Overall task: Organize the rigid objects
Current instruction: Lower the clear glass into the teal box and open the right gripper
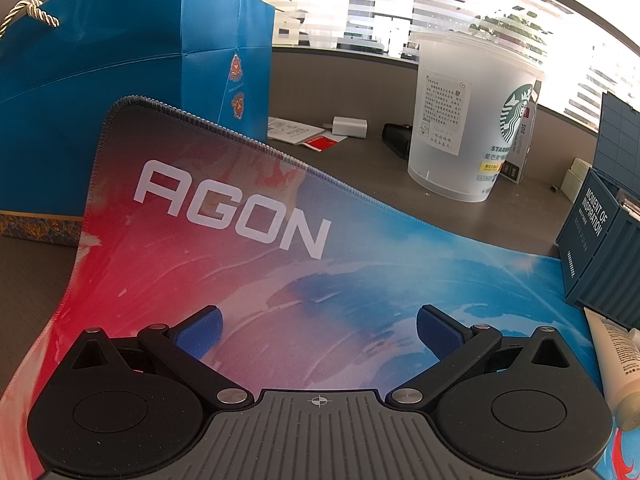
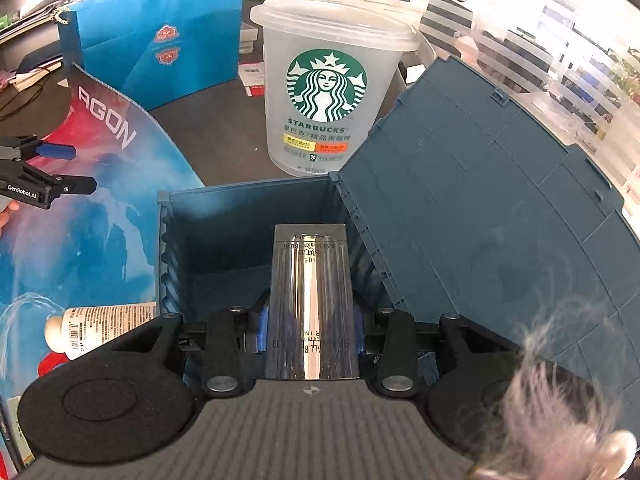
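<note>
Right jaws clamp a clear box over the blue crate, its walls flanking them closely. Left jaws gape empty above the mousepad, room ahead.

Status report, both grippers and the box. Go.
Left gripper open, empty, over mouse mat. Right gripper shut on clear case, above open blue box. Nothing blocking.

The storage box sits on the mat's right edge. The tub stands behind it; a tube lies left
</note>
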`<move>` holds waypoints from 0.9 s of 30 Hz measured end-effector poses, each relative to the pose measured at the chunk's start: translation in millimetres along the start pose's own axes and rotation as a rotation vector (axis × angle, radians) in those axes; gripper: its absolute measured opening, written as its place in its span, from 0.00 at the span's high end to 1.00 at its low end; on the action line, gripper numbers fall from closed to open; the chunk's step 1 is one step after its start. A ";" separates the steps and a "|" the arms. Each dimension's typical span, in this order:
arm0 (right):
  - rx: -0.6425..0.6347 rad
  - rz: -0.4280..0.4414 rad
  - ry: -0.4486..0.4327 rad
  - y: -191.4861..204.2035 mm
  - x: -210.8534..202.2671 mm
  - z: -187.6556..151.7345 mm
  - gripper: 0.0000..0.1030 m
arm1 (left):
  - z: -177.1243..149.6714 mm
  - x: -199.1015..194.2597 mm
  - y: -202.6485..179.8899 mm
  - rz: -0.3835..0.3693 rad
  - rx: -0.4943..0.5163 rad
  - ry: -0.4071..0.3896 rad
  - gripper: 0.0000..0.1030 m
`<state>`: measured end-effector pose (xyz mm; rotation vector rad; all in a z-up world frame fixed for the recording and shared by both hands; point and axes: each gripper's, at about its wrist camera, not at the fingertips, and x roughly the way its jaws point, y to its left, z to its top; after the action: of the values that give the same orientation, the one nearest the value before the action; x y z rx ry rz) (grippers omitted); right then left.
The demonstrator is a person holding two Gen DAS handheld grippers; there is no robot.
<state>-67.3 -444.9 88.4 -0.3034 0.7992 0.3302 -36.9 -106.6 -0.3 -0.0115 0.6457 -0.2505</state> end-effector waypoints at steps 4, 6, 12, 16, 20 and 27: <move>0.003 -0.012 -0.007 0.8 -0.2 -1.9 0.66 | 0.1 0.0 -0.2 0.000 0.000 0.000 0.00; 0.005 -0.017 -0.009 0.8 -0.1 -2.1 0.66 | 0.3 -0.4 0.1 0.000 0.000 0.000 0.00; 0.016 -0.034 0.004 1.4 0.8 -1.6 0.65 | 0.5 -0.4 -0.1 0.000 0.000 0.000 0.00; 0.041 -0.055 0.019 1.2 0.0 -1.7 0.63 | 0.2 -0.1 -0.4 0.000 0.000 0.001 0.00; 0.065 -0.059 0.013 0.7 -1.8 -4.0 0.63 | 0.5 -0.3 -1.1 0.000 0.000 0.000 0.00; 0.017 -0.065 -0.103 23.1 -27.1 2.5 0.15 | 0.3 -0.3 -1.1 0.000 0.000 0.000 0.00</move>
<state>-92.5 -427.7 106.8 -0.2936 0.6886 0.2757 -37.2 -107.6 0.2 -0.0111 0.6457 -0.2508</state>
